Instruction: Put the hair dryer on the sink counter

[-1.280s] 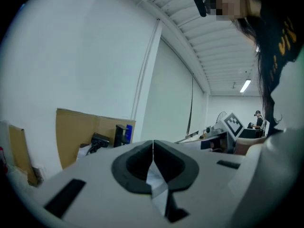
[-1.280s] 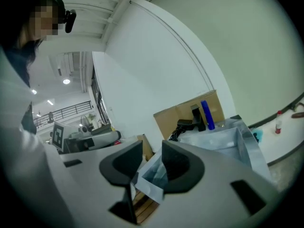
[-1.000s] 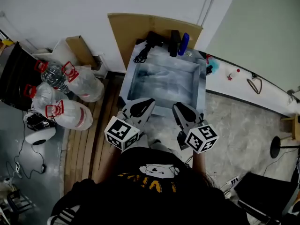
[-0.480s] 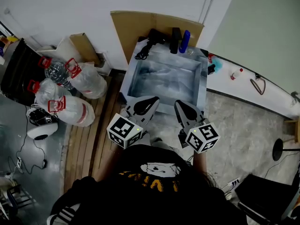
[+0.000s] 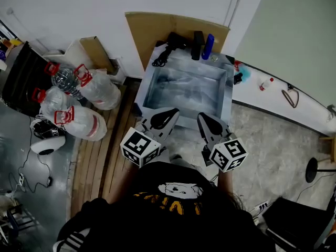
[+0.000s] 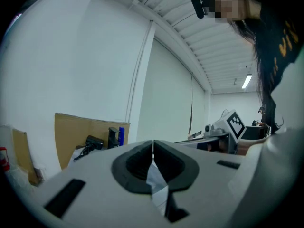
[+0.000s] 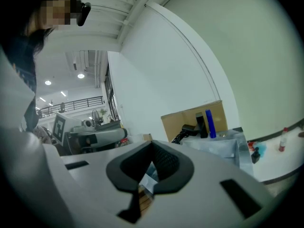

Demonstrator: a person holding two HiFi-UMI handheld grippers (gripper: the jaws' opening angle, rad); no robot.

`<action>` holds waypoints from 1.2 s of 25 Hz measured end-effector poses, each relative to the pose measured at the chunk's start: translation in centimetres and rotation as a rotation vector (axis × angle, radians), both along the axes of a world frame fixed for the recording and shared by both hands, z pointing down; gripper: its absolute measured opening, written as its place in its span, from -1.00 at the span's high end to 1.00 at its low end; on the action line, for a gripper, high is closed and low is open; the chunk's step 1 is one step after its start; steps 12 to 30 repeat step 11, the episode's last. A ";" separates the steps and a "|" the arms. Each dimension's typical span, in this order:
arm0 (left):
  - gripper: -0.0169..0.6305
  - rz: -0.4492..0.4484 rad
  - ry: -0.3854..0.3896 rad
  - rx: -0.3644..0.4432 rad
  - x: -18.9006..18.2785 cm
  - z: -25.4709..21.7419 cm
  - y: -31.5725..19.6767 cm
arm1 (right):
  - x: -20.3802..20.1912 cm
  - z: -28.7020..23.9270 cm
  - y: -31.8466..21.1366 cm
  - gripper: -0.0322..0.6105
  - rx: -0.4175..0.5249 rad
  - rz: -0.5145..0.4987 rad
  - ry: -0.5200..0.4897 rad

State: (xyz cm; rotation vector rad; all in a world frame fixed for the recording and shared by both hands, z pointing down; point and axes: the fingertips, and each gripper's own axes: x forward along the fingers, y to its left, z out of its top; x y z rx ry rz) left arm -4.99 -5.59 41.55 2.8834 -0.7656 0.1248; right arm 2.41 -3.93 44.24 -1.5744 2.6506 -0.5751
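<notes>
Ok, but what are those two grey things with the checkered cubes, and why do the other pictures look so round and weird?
A person is standing and holding a tool in each hand, a bit like big tongs. The top-down picture comes from a camera on the person's head. In it you see the left gripper and the right gripper held out in front of a shiny sink. The cubes are just part of the tools. The two round pictures come from little cameras riding on each tool, looking out along its jaws. Both pairs of jaws are closed and hold nothing. On the ledge at the back of the sink lies a black hair dryer with its cord. Beside it stand a black object that I can't make out and a blue bottle.
</notes>
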 end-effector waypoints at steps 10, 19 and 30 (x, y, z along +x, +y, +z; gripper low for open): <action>0.92 -0.008 -0.005 -0.007 -0.2 0.6 0.9 | -0.3 0.5 0.5 0.89 -0.010 -0.018 0.020; 0.92 -0.007 -0.006 -0.009 -0.2 0.7 0.9 | -0.4 0.6 0.6 0.89 -0.011 -0.019 0.020; 0.92 -0.007 -0.006 -0.009 -0.2 0.7 0.9 | -0.4 0.6 0.6 0.89 -0.011 -0.019 0.020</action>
